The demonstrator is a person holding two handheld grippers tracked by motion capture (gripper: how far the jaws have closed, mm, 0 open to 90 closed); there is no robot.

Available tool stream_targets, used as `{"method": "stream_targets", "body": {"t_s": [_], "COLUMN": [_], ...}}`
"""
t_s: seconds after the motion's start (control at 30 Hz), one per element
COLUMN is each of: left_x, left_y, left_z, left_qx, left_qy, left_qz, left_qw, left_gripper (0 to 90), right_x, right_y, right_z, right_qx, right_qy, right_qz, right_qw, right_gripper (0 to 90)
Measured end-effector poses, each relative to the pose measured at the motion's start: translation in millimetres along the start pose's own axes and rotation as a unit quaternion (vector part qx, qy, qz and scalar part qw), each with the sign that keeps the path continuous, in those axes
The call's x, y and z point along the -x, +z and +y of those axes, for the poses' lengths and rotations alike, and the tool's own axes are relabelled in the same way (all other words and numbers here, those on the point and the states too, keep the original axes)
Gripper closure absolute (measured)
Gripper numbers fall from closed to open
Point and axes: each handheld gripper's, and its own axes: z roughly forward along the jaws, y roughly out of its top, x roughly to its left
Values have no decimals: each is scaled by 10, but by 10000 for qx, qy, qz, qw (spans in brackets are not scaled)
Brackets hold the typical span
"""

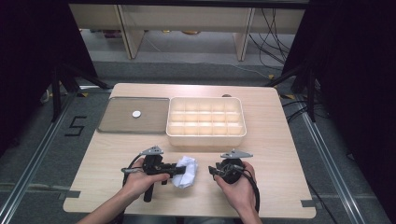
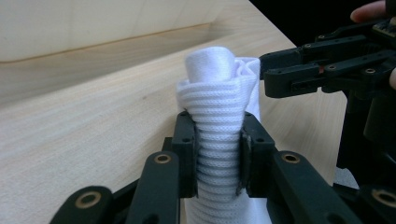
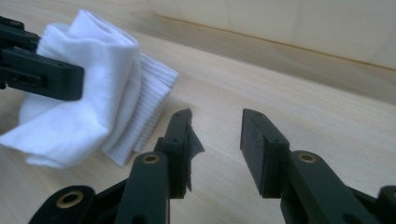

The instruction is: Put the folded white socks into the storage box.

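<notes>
Sock clamped on the left, right claw apart

Left gripper [image 1: 179, 169] pinches the rolled white sock [image 2: 218, 121] by its ribbed cuff, jaws pressed on both sides. The sock sits on the wooden table [image 1: 271, 140], in front of the compartment box [image 1: 206, 122]. Just right of it, the right gripper [image 3: 215, 140] stands open, holding nothing.
</notes>
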Motion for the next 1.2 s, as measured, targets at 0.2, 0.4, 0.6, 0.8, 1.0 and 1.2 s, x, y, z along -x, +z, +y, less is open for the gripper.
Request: {"method": "stream_targets", "body": {"t_s": [0.2,0.4,0.6,0.8,1.0,1.2], "left_x": [11,16,15,20,12,8], "left_y": [-52,-96,-136,-154,-176,-224], "left_z": [23,57,89,120,159,238], "left_qx": [174,347,452,505,598,704], "left_qy": [39,100,221,277,321,354], "left_qz": [80,55,143,227,247,322], "left_qw": [9998,9993,9986,9981,9974,9964], "left_gripper": [717,717,717,717,717,717], "right_x": [39,37,30,32,19,17], "right_y": [-15,-19,-6,5,14,16], "right_z": [-43,-79,-117,-146,-170,-170], "right_qx": [268,459,681,713,655,690], "right_qy": [-70,-213,-374,-405,-342,-405], "right_qz": [-77,20,66,91,134,80], "right_qw": [9996,9987,9970,9966,9972,9968], "right_gripper": [634,626,622,620,620,618]}}
